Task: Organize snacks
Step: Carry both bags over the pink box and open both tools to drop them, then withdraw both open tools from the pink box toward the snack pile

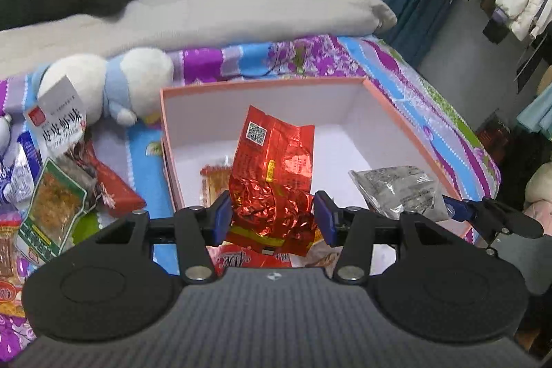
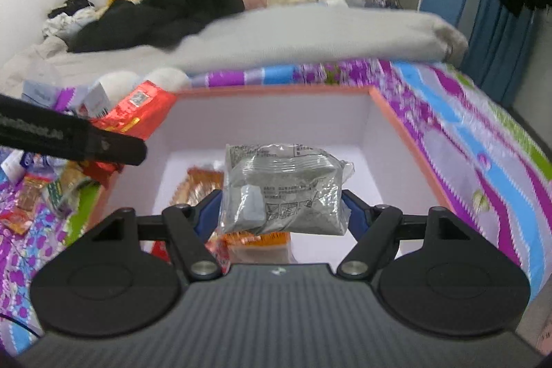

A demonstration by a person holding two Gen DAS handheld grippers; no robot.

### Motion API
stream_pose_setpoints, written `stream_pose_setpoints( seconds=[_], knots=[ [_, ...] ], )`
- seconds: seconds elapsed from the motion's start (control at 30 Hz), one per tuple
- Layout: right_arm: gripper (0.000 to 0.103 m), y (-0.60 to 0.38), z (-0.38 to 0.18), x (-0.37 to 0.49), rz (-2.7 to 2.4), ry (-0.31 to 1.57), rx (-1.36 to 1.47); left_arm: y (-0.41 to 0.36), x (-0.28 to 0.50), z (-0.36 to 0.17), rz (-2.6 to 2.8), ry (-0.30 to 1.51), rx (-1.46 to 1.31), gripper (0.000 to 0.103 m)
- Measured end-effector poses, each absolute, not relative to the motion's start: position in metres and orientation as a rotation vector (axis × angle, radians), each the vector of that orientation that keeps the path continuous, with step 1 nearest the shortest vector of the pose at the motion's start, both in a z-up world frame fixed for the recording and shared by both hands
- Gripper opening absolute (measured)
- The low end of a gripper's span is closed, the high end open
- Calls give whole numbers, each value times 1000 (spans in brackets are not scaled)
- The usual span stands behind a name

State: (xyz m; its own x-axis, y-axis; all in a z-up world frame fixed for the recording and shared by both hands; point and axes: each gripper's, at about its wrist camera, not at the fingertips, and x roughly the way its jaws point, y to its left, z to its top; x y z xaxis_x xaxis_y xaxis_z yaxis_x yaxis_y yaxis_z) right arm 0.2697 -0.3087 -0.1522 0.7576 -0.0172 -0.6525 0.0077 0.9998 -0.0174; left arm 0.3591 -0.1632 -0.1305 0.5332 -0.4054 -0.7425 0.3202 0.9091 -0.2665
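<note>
Left gripper (image 1: 272, 218): blue pads clenched on a crinkled red foil packet (image 1: 274, 175), centre of the left wrist frame, held above the box.
Right gripper (image 2: 281, 211): pads clamped on a grey clear-wrapped packet (image 2: 281, 192), centre of the right wrist frame, over the box interior.
Box (image 1: 348, 81): pink-rimmed, white inside, open-topped, on the flowered bedspread (image 1: 448, 133).
Box contents: orange snack pack (image 2: 200, 183) on the floor.
Loose snacks (image 1: 58, 192): heaped at left frame edge beside the box.
Plush toy (image 1: 110, 85): upper left, behind the heap.
</note>
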Motion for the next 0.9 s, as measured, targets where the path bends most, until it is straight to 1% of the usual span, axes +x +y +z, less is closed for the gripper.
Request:
stream_pose_setpoints(
  seconds=[0.1,0.27,0.3,0.37,0.4,0.43,0.47,0.9],
  knots=[
    [76,-312,-155,270,-25,723,4,-164,361,-135,-436,928,-100,56],
    [77,-317,-154,271,-39,724,25,-161,361,-130,-423,907,-114,56],
    [75,-318,-153,270,-42,719,28,-161,361,-128,-425,905,-114,56],
    [78,-320,-151,269,-38,711,38,-161,361,-126,-428,897,-111,62],
    [88,-322,-150,268,-38,705,46,-160,360,-125,-425,896,-114,74],
    [94,-323,-149,268,-37,700,51,-160,360,-124,-422,888,-116,85],
    [94,-324,-149,269,-37,699,56,-159,358,-122,-421,877,-118,86],
    [94,-313,-142,242,-40,622,79,-138,321,-107,-435,773,-110,86]
  ],
)
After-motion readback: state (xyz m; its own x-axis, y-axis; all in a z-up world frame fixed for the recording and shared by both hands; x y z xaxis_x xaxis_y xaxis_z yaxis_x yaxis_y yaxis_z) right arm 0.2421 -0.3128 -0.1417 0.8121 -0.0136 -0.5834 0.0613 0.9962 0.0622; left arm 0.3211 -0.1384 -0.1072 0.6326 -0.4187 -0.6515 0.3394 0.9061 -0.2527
